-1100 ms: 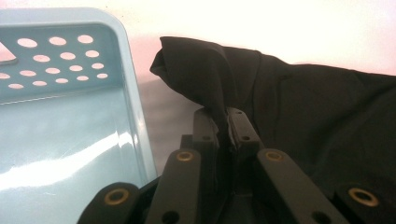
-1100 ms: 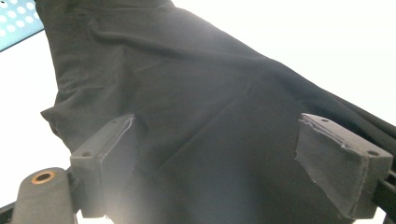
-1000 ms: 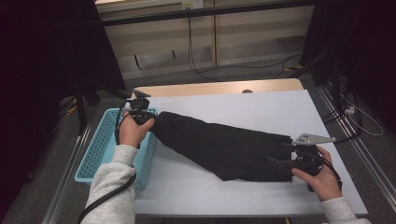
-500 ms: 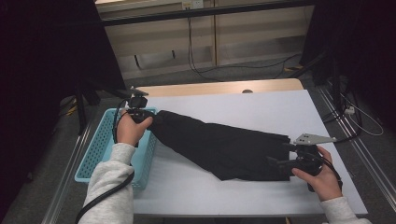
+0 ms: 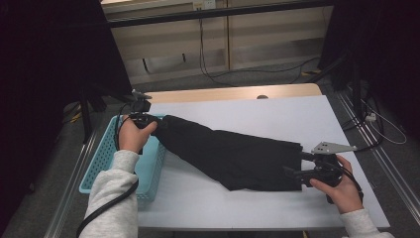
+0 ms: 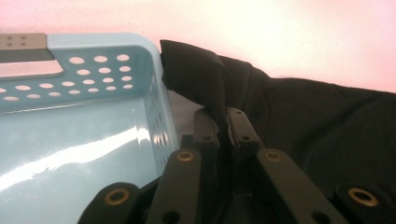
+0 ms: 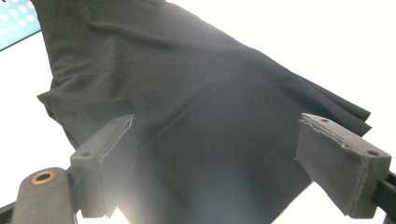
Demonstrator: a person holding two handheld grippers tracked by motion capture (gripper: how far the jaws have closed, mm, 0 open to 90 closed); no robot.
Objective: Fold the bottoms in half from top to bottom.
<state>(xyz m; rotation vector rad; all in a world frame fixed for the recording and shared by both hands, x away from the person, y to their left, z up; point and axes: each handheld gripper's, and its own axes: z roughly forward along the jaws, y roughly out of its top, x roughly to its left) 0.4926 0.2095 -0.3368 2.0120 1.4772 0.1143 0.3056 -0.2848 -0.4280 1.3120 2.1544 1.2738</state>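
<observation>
R claw (image 5: 293,172) nearest me, low at R front of tabletop (image 5: 237,111). Jaws spread wide, both pads clear of cloth; black garment (image 5: 233,156) edge lies between/under them, nothing pinched. R hand (image 5: 341,191) wraps the body from behind, knuckles up, claw pointing L along the surface, roughly level.

Garment: long dark piece lying diagonal across tabletop, near-R end flat by R claw, far-L end lifted to rim of blue basket (image 5: 106,158).

L claw (image 6: 223,122) farther off at basket's R wall. Jaws pressed together on a fold of the garment corner; in L claw view cloth bunches up out of the pinch, basket floor just L of it. L hand (image 5: 132,136) over basket, wrist bent down, forearm + grey sleeve (image 5: 114,198) running back toward me.

Step in hand, my guess: feeding garment into basket, L end first.
- keep L pinch firm, carry corner over rim then down, not dragging on the wall (basket may slide).
- R claw should close on near edge before any lift, else tail trails & hangs off tabletop.
- move both hands together, keep the cloth slack-free.
</observation>
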